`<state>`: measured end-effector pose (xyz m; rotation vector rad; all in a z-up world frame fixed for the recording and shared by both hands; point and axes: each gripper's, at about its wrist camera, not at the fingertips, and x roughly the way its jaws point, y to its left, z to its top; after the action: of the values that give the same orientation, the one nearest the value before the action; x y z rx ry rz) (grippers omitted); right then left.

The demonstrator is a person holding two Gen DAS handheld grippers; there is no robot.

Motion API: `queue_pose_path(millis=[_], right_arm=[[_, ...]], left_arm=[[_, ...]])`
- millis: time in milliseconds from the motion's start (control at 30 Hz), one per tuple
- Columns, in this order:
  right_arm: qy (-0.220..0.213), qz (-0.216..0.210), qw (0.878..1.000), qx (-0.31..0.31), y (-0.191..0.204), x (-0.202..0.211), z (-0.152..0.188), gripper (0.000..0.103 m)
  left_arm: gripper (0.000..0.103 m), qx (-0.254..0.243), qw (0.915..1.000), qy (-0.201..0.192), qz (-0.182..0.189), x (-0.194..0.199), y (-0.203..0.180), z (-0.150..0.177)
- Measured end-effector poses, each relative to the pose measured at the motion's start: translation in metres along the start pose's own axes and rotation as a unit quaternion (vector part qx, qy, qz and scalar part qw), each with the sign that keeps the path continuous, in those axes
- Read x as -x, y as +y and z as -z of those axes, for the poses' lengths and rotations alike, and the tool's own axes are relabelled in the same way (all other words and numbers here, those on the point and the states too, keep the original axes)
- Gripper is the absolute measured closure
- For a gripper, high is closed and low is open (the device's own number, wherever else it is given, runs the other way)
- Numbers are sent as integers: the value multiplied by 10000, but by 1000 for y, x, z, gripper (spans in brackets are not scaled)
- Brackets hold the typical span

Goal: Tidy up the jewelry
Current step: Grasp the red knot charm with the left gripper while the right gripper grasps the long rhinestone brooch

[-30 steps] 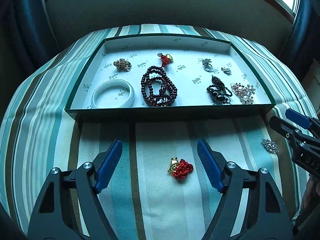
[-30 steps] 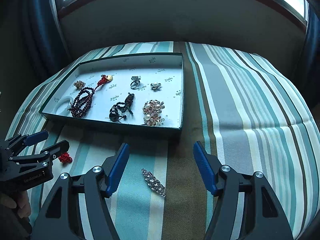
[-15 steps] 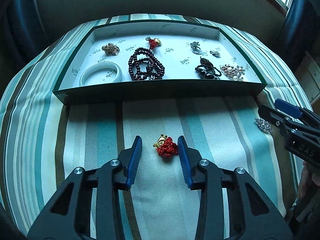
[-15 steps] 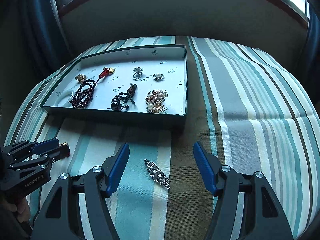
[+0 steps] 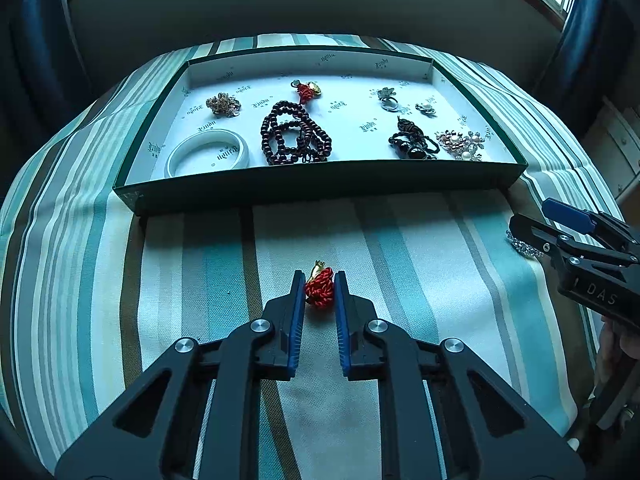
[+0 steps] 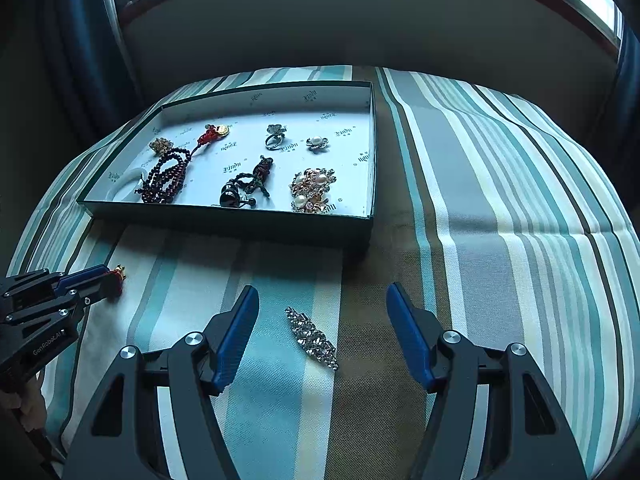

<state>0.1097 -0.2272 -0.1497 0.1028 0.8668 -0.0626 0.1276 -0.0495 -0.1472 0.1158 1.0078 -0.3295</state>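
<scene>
My left tongs (image 5: 319,290) have just been closing and now pinch the red knot charm (image 5: 320,292) between the blue pads, w/ the little gold bit poking out past the tips. It sits on the striped cloth (image 5: 400,248), in front of the green tray (image 5: 320,184) and not yet in it. Right tongs (image 6: 322,332) stand wide open, nothing gripped, straddling the rhinestone clip (image 6: 311,338) that lies flat on the cloth between the pads.

What worries me:
- The knot is soft cord. Pads may only have the outer loops, so on the lift it could squash, slip out or dangle and drop short of the tray.
- Tips are right down at the cloth. If I've caught fabric too, the lift drags the cloth and shifts the tray and the clip.
- Tray's near wall stands between me and the floor of it. Too low a carry and the charm or tips clip the rim.
- Inside, the dark bead string (image 5: 295,134) and white bangle (image 5: 208,153) sit close to the front. A sloppy drop lands on them and tangles.
- The clip is thin and flat, lying at an angle to the right pads. Closing as is might skid it or grab one end only.
</scene>
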Motion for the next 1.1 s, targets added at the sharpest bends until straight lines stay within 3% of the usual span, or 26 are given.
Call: queue_pose_path(millis=[500, 667, 1000, 1100], right_arm=[[365, -13, 9989, 307, 4, -2, 12, 38], [456, -249, 9973, 516, 17, 3, 16, 58], [428, -248, 9981, 372, 10, 0, 10, 63], [401, -193, 9983, 387, 9, -1, 9, 72]], left_arm=[[90, 238, 9993, -71, -266, 5, 28, 1], [90, 234, 9993, -82, -271, 5, 28, 2], [90, 249, 9993, -81, -262, 5, 29, 1], [90, 263, 9993, -84, -266, 4, 30, 1]])
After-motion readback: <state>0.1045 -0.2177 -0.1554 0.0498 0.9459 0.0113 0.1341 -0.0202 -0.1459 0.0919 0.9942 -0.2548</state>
